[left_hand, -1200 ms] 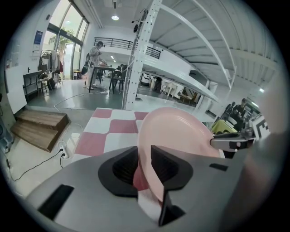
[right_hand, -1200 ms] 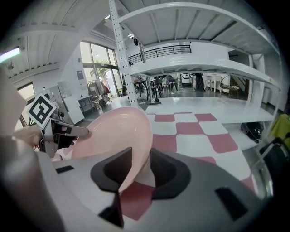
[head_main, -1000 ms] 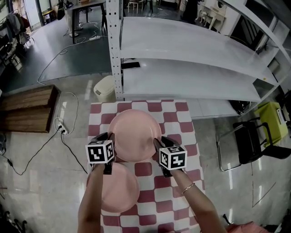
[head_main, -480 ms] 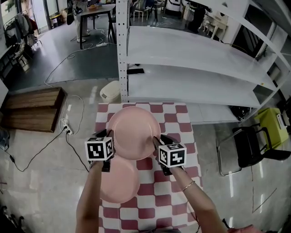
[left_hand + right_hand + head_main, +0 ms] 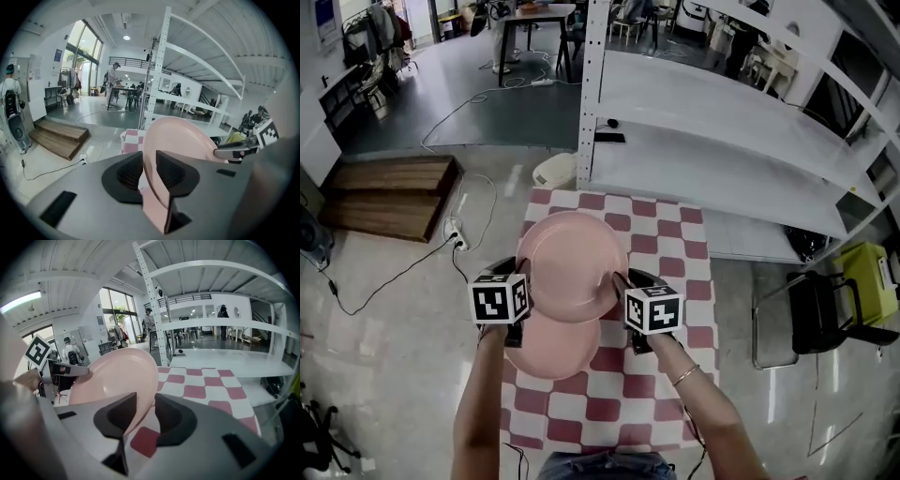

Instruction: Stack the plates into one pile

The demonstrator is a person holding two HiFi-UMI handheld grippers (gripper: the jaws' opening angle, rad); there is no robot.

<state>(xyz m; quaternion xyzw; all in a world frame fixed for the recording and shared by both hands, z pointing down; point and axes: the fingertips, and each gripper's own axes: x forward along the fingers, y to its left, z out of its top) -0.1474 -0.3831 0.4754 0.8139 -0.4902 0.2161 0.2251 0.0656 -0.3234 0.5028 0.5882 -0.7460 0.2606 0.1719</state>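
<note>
A pink plate (image 5: pixel 572 265) hangs in the air above the red-and-white checked table (image 5: pixel 675 246), tilted slightly. My left gripper (image 5: pixel 521 292) is shut on its left rim and my right gripper (image 5: pixel 619 286) is shut on its right rim. In the left gripper view the plate's (image 5: pixel 187 140) edge runs between the jaws of the left gripper (image 5: pixel 150 173). The right gripper view shows the plate's (image 5: pixel 112 380) rim pinched in the right gripper (image 5: pixel 145 416). A second pink plate (image 5: pixel 553 345) lies flat on the table, its far part hidden under the held plate.
White metal shelving (image 5: pixel 722 141) stands just beyond the table's far edge. A dark chair (image 5: pixel 825 309) is on the floor to the right, wooden steps (image 5: pixel 384 197) and cables to the left. The table's right half shows bare checks (image 5: pixel 206 380).
Both grippers have carried the held plate nearer to me, so it now overlaps the far part of the plate on the table. The grips look the same.
</note>
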